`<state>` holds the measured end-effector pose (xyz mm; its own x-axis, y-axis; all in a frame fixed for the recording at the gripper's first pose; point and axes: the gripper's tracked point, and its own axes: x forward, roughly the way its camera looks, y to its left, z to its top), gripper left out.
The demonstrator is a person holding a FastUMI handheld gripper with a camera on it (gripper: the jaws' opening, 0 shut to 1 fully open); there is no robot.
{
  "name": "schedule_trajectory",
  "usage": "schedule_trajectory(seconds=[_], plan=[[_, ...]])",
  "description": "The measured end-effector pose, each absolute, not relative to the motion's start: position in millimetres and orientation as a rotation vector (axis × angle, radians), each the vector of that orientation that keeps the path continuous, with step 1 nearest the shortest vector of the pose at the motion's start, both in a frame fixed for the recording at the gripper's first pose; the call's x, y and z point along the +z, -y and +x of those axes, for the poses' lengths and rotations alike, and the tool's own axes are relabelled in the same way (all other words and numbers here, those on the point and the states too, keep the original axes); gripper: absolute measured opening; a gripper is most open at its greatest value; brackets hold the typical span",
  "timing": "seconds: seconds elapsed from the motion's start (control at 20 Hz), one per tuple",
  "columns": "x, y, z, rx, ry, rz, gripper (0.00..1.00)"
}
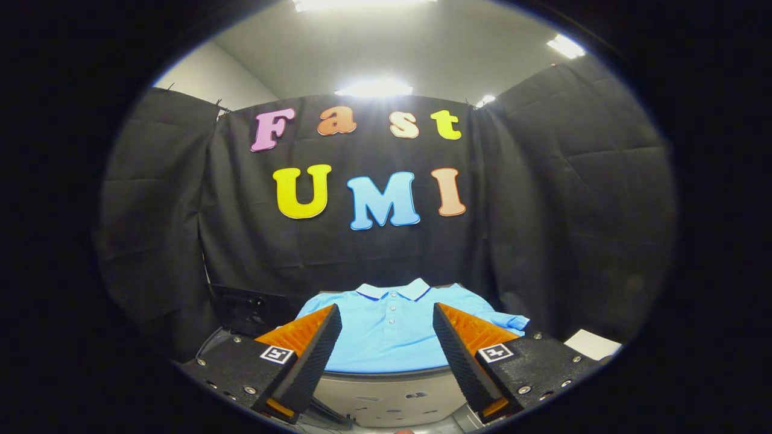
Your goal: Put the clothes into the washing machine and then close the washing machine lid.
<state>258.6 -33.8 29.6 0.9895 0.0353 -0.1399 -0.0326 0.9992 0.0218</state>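
I am holding my gripper [386, 337] with the fingers spread wide and gripping nothing; the shirt [389, 328] is lying flat just ahead of them, showing in the gap between the two tips; its collar is pointing away from me toward the booth wall, so I am judging its long axis as running straight ahead along my fingers; it is resting on a pale rounded top [386, 395], possibly the washer, though I cannot tell; each finger mount is carrying a square black-and-white marker [277, 354]; I am reading no brand on the shirt.
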Motion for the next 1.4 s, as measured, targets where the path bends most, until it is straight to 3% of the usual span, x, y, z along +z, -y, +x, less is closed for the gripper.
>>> schedule_trajectory(seconds=[1.4], plan=[[-82,44,432,0.118,-0.562,0.001,0.95]])
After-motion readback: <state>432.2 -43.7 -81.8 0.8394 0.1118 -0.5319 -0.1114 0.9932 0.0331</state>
